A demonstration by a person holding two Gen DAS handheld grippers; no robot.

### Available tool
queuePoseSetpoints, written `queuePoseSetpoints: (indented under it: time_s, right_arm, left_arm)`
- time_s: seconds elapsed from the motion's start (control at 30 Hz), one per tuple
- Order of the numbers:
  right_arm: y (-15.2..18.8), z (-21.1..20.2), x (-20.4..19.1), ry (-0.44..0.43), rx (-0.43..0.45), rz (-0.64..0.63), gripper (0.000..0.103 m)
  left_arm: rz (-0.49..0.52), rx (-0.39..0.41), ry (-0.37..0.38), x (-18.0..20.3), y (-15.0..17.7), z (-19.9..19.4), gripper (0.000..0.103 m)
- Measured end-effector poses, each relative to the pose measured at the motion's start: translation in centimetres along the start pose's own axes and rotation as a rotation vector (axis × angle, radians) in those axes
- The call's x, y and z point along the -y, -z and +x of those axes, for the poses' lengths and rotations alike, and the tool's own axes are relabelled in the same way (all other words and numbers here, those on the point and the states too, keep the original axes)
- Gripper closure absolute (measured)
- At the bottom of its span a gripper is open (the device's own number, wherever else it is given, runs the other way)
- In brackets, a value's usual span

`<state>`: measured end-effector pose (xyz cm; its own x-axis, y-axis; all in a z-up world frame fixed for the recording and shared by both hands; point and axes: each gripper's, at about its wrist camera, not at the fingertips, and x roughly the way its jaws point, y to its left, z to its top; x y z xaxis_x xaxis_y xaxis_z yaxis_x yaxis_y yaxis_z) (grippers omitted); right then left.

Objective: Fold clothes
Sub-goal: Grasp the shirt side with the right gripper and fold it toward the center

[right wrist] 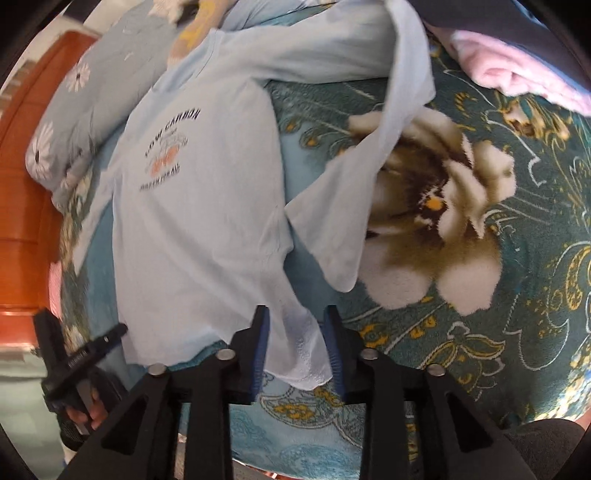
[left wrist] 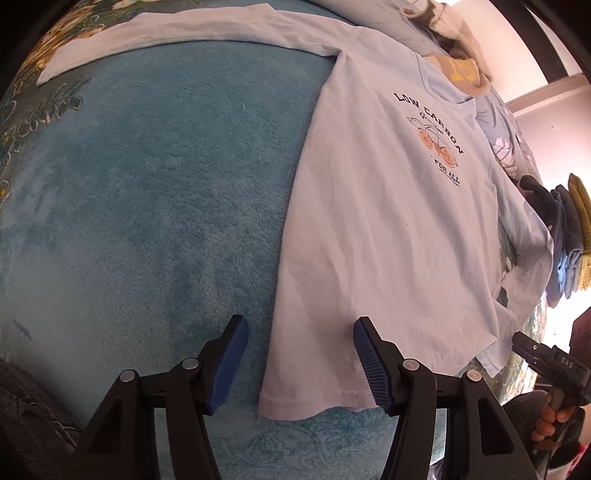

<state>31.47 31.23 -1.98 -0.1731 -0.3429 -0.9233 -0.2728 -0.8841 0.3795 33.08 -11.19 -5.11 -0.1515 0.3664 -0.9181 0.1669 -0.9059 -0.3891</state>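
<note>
A pale blue long-sleeved shirt [left wrist: 388, 229] with a "LOW CARBON" print lies face up on a teal floral blanket [left wrist: 147, 221]. One sleeve [left wrist: 177, 33] stretches out to the far left. My left gripper [left wrist: 299, 358] is open, its jaws straddling the shirt's near hem corner. In the right wrist view the same shirt [right wrist: 199, 206] lies ahead, its other sleeve [right wrist: 354, 192] bent back towards me. My right gripper [right wrist: 295, 347] has its jaws partly closed, with the shirt's hem corner [right wrist: 299, 350] hanging between them. The right gripper also shows in the left wrist view [left wrist: 546, 362].
A flowered pillow [right wrist: 85, 107] and wooden headboard [right wrist: 29, 155] lie beyond the shirt. A pink cloth [right wrist: 517, 70] sits far right. Folded clothes [left wrist: 569, 236] are stacked at the blanket's right side, with a beige and yellow garment [left wrist: 454, 55] near the collar.
</note>
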Motion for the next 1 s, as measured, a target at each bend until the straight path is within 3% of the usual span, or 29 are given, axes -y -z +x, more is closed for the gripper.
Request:
queuePoseSetpoints:
  time_s: [0.17,0.37,0.43,0.6,0.77,0.83,0.87,1.0]
  right_arm:
    - [-0.1,1.7,0.1,-0.043,-0.002,0.022,0.068]
    - [-0.3,2.6,0.0,-0.061,0.023,0.029,0.068]
    - [-0.5,2.8,0.0,-0.066,0.026,0.034,0.068]
    - [-0.4,3.0,0.1,-0.075,0.017,0.038,0.068]
    - [-0.1,3.0,0.1,-0.098,0.009,0.039,0.068]
    - [0.3,2.7,-0.3,-0.127,0.001,0.028,0.084]
    - [0.6,2.5,-0.5,-0.142,-0.003,0.023,0.099]
    - [2.3,3.1,-2.5,-0.164,-0.068,-0.022,0.100]
  left_arm:
    - [-0.065,0.004,0.060,-0.9,-0.3,-0.3,0.042]
    - [-0.149,0.002,0.136,-2.3,0.1,-0.3,0.064]
    - [-0.156,-0.014,0.160,-1.8,1.4,0.2,0.080]
    - [-0.148,-0.010,0.161,-1.3,0.3,0.9,0.099]
    - [-0.143,0.084,0.119,-1.2,-0.2,-1.5,0.100]
    - [-0.152,0.126,0.097,-2.1,-0.6,-2.5,0.100]
    - [-0.156,0.147,0.074,-3.2,-0.6,-3.3,0.101]
    - [-0.192,0.172,0.015,-5.2,-0.9,-5.0,0.101]
